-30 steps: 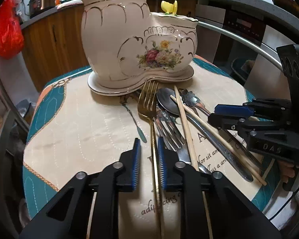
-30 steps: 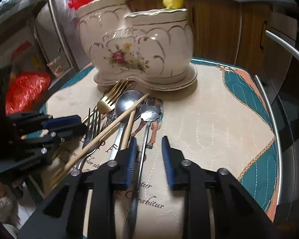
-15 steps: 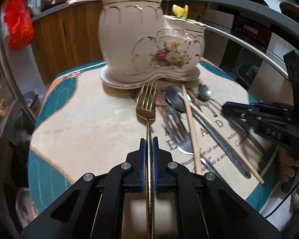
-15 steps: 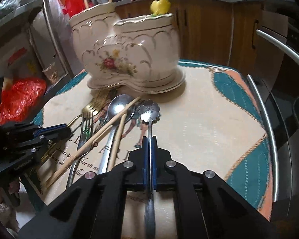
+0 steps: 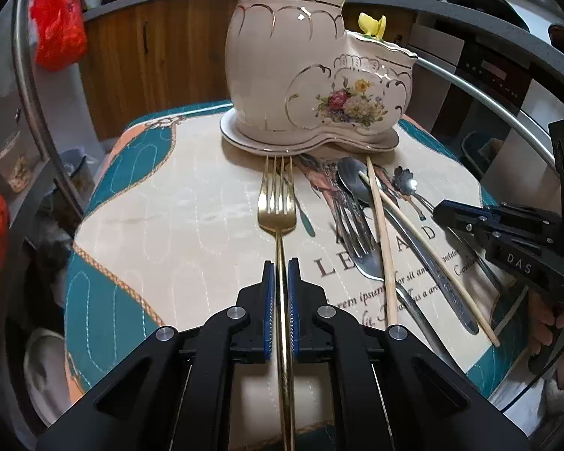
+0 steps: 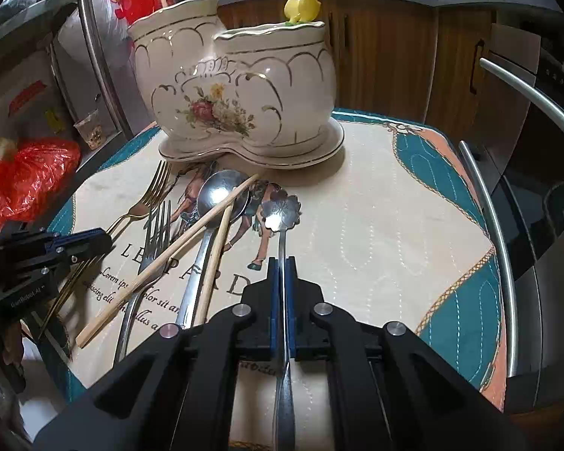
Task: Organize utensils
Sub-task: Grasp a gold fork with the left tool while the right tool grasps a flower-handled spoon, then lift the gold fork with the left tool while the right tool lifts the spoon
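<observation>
both pick-ups look made and the carry to the holder is the step in hand. the left hand-held gripper (image 5: 281,300) is clenched on the handle of the gold fork (image 5: 277,203), whose tines point straight at the base of the ceramic utensil holder (image 5: 312,75) and stop just short of its saucer rim. the right hand-held gripper (image 6: 282,293) grips the thin handle of the flower-shaped spoon (image 6: 282,208), its bowl lying out ahead over the printed cloth on the desk (image 6: 376,225). whether either piece is lifted clear of the cloth cannot be told from these views. between the two, loose on the cloth, lie a silver fork (image 6: 158,233), a large spoon (image 6: 222,195) and a pair of wooden chopsticks (image 6: 191,236) crossed over both, well inside reach of either hand. the next move, as i judge it, calls for raising each piece above the holder's rim, tipping it upright, handle or head down, and lowering it into one of the two compartments; the holder is tall, so a shallow lift would knock the rim, and the gold fork's long handle behind the pads may swing.
</observation>
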